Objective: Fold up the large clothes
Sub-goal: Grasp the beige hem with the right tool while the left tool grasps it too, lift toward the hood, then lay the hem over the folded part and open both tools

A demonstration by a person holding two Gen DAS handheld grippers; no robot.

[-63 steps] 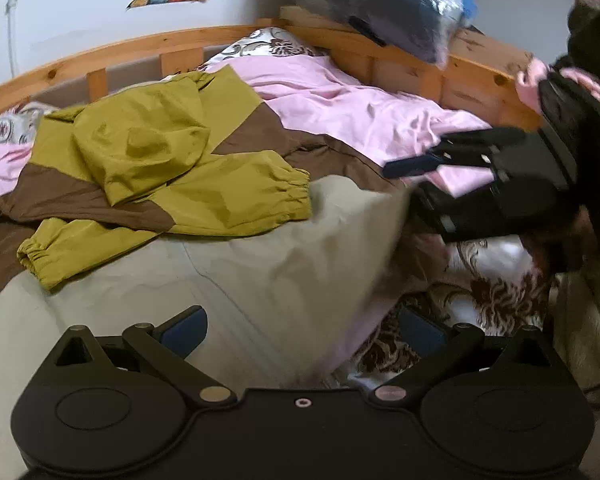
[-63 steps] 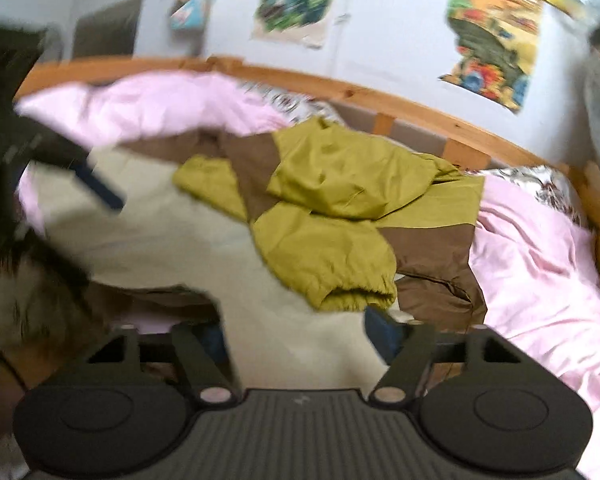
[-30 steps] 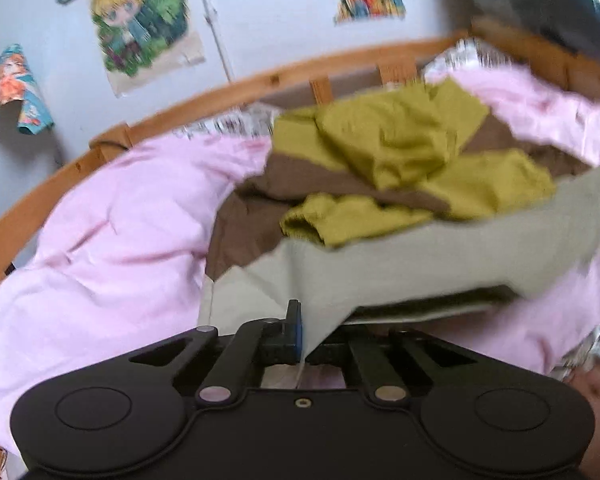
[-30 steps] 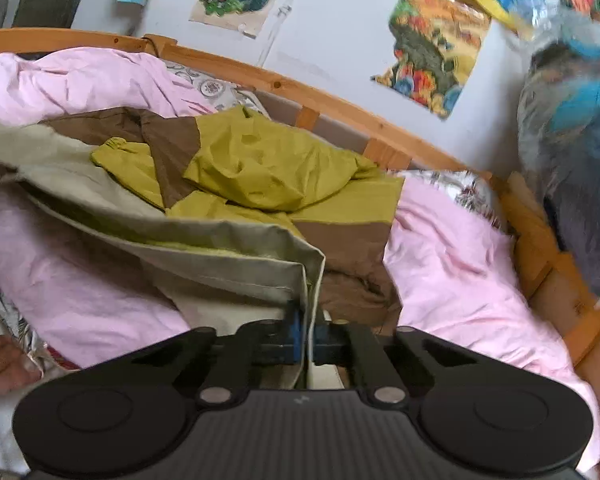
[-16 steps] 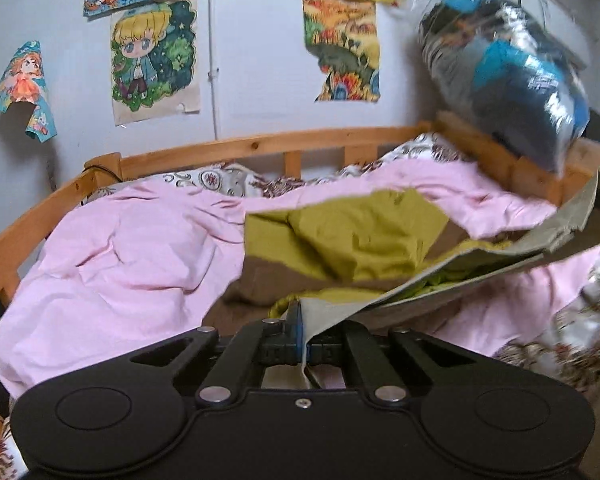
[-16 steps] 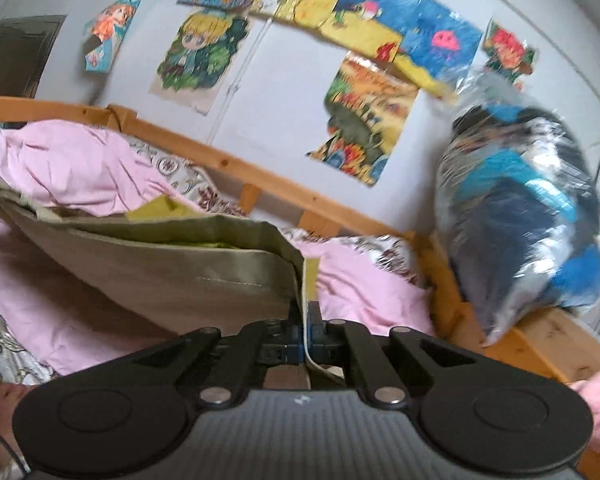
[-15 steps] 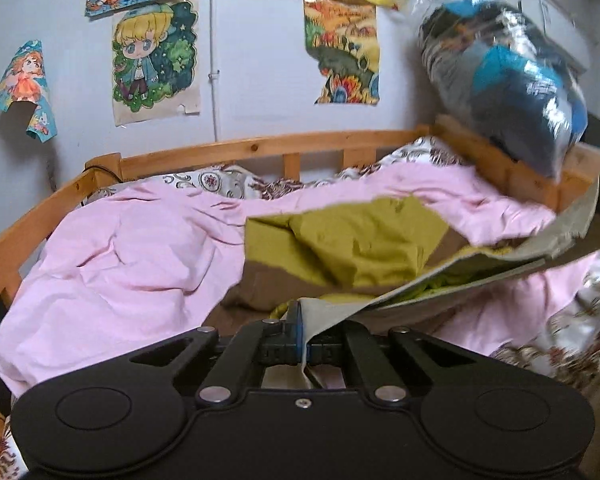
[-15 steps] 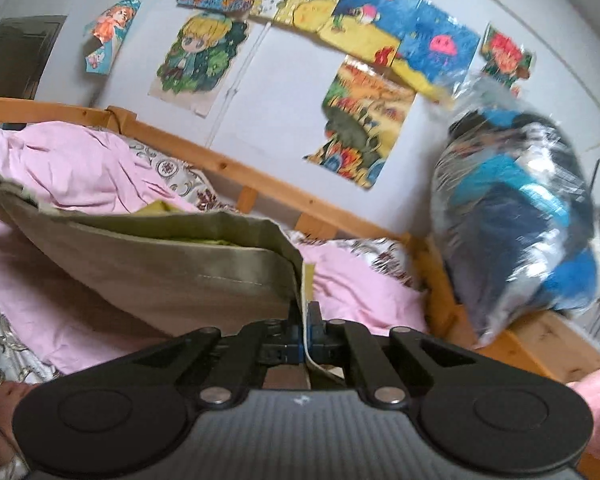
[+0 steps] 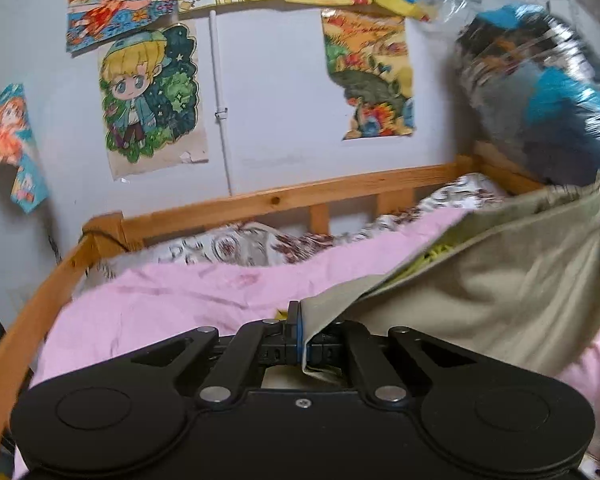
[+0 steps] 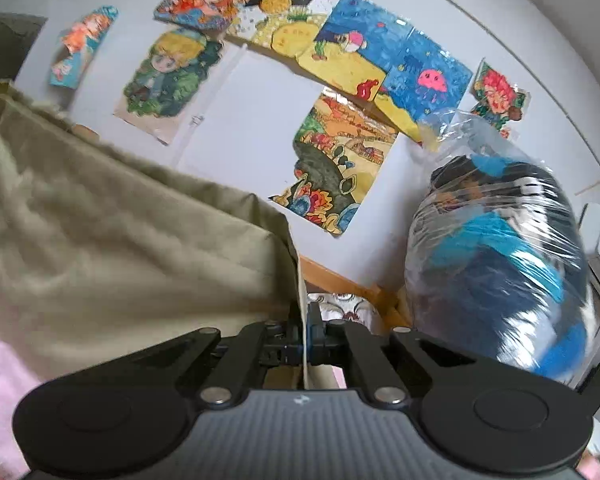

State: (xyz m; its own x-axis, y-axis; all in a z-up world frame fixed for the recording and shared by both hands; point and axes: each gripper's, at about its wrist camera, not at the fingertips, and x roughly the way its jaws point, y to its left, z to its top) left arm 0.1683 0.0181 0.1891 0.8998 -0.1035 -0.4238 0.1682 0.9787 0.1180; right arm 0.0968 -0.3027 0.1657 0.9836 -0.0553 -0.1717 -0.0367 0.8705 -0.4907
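Observation:
A large jacket with a beige lower part [image 9: 500, 280] hangs stretched between my two grippers, lifted above the bed. My left gripper [image 9: 302, 334] is shut on one corner of its beige hem. My right gripper [image 10: 303, 334] is shut on the other corner, and the beige cloth [image 10: 120, 240] spreads to the left in the right wrist view. A sliver of the jacket's olive-yellow part [image 9: 436, 254] shows behind the raised hem. The brown part is hidden.
A pink duvet [image 9: 180, 300] covers the bed inside a wooden bed frame [image 9: 300, 196]. A patterned pillow [image 9: 228, 246] lies at the rail. A plastic-wrapped bundle [image 10: 500, 264] sits on the right end of the frame. Posters hang on the wall [image 9: 268, 100].
Both grippers have risen with the hem, lifting the jacket higher off the bed. The beige panel now hangs upright and hides most of the olive and brown parts.

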